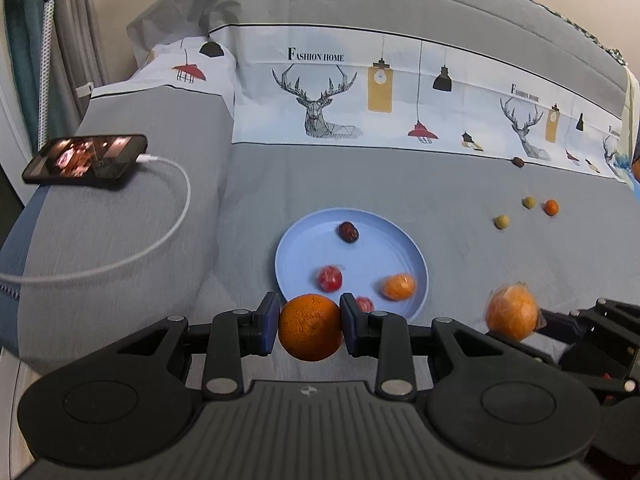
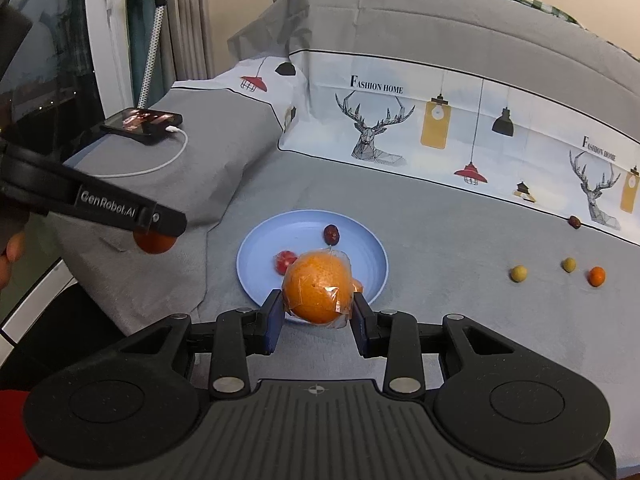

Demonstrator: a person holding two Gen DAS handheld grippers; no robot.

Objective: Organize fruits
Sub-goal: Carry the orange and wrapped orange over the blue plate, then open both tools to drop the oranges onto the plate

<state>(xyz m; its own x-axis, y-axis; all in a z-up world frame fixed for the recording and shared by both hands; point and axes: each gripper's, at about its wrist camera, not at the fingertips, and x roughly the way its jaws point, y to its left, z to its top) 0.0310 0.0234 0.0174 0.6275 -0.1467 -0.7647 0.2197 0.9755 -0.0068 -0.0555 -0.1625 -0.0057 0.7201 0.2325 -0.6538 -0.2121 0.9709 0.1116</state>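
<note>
My left gripper (image 1: 310,326) is shut on a bare orange (image 1: 310,327), held just in front of the light blue plate (image 1: 304,240). The plate holds a dark red date (image 1: 349,232), a red fruit (image 1: 330,279), another red fruit (image 1: 365,304) and a wrapped orange (image 1: 398,286). My right gripper (image 2: 318,312) is shut on a plastic-wrapped orange (image 2: 317,288) over the near rim of the plate (image 2: 260,252). That wrapped orange also shows in the left wrist view (image 1: 512,312). The left gripper's orange shows in the right wrist view (image 2: 154,243).
Two yellow-green fruits (image 1: 501,222) (image 1: 529,202), a small orange fruit (image 1: 551,207) and a date (image 1: 518,162) lie on the grey sheet to the right. A phone (image 1: 86,158) with a white charging cable (image 1: 176,216) lies on a raised pillow at left.
</note>
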